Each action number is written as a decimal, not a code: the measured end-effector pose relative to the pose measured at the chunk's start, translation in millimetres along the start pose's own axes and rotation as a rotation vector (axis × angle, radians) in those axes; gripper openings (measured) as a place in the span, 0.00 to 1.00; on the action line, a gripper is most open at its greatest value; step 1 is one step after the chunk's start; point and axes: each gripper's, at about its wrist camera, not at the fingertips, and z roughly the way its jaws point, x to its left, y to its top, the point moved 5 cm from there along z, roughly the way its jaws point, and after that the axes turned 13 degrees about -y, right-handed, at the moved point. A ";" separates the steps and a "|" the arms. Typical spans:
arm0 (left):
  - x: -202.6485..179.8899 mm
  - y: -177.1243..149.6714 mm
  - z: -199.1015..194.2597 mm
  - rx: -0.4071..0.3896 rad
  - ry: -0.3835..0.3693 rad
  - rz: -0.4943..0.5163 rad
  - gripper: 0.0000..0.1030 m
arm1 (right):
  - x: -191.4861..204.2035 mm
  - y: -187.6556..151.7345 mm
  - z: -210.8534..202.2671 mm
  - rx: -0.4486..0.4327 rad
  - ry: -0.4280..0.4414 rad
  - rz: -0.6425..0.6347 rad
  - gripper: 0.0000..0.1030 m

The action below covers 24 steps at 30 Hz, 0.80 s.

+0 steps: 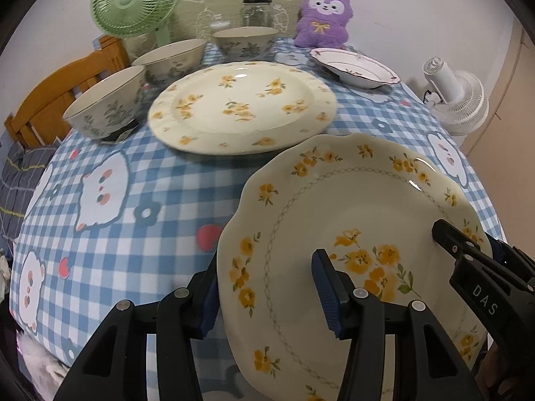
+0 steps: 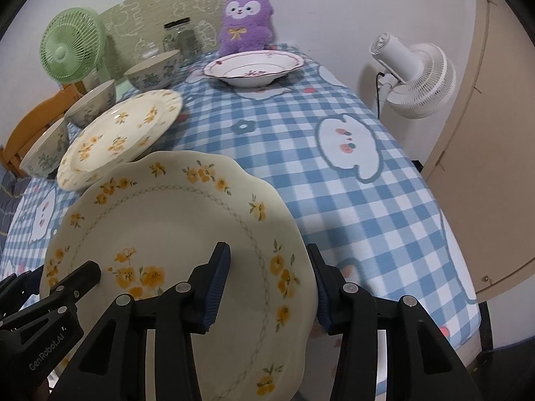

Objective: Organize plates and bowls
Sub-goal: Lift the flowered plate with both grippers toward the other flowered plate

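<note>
The scalloped plate [image 1: 351, 207] is lifted off the checked surface [image 1: 133, 180], tilted, with the left hand-held gripper [image 1: 264, 295] clamped across its left rim and the right hand-held gripper [image 2: 267, 289] clamped across its right rim. Nothing looks stacked yet: the round plate [image 1: 240, 107], the pink-rimmed dish [image 1: 354, 67] and three bowls [image 1: 105, 107] sit apart, so most sorting remains.
</note>
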 end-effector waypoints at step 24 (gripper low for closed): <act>-61.5 45.4 43.0 0.000 -0.055 0.078 0.49 | -64.7 33.4 30.2 -0.023 -0.077 0.090 0.46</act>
